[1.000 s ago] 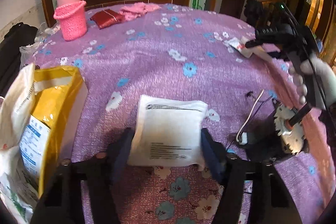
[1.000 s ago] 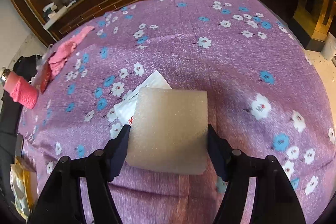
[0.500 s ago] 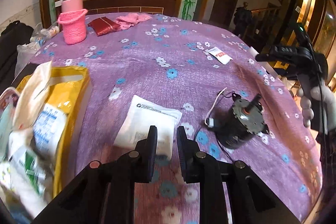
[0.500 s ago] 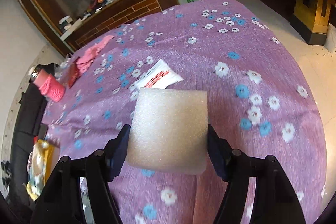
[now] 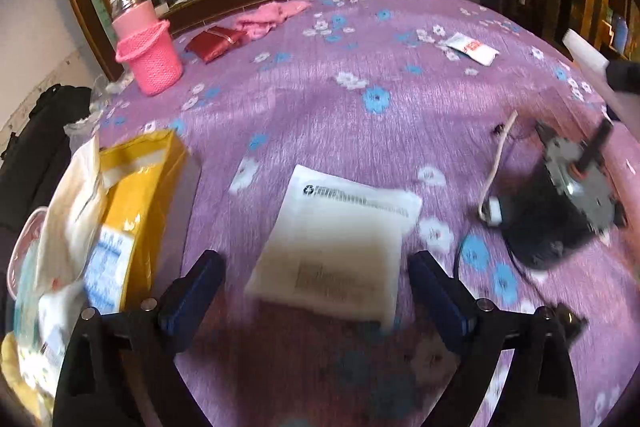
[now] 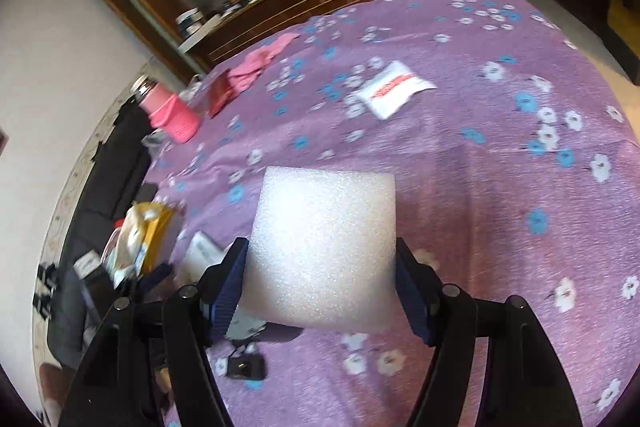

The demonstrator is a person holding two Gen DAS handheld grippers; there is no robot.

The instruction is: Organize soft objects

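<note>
Purple flowered cloth (image 5: 320, 115) covers the whole table, with a dark wood cabinet behind it.

On the left, the gripper (image 5: 316, 291) stands with its jaws wide apart, and the white pouch (image 5: 340, 235) lies flat on the cloth between them, touching neither finger (its near edge is blurred). Left of the pouch, at the cloth's edge, sits a yellow bag (image 5: 132, 203) stuffed with packets. Right of the pouch lies a black motor (image 5: 560, 203) with a white lead, near but apart. Well beyond the pouch, at the far left, a pink cup (image 5: 150, 55) stands upright, and past it a red wallet (image 5: 214, 43) lies beside a pink cloth (image 5: 272, 17). A small sachet (image 5: 472, 49) lies far off to the pouch's right.

On the right, the gripper (image 6: 320, 287) is closed on a white foam block (image 6: 324, 251), one finger pressed to each side, the block held above the cloth. From here the pouch (image 6: 202, 251) shows just left of the block, partly hidden by the left finger, with the bag (image 6: 148, 239) beside it. The sachet (image 6: 394, 89) lies well beyond the block, and the cup (image 6: 172, 113) far to its left.
</note>
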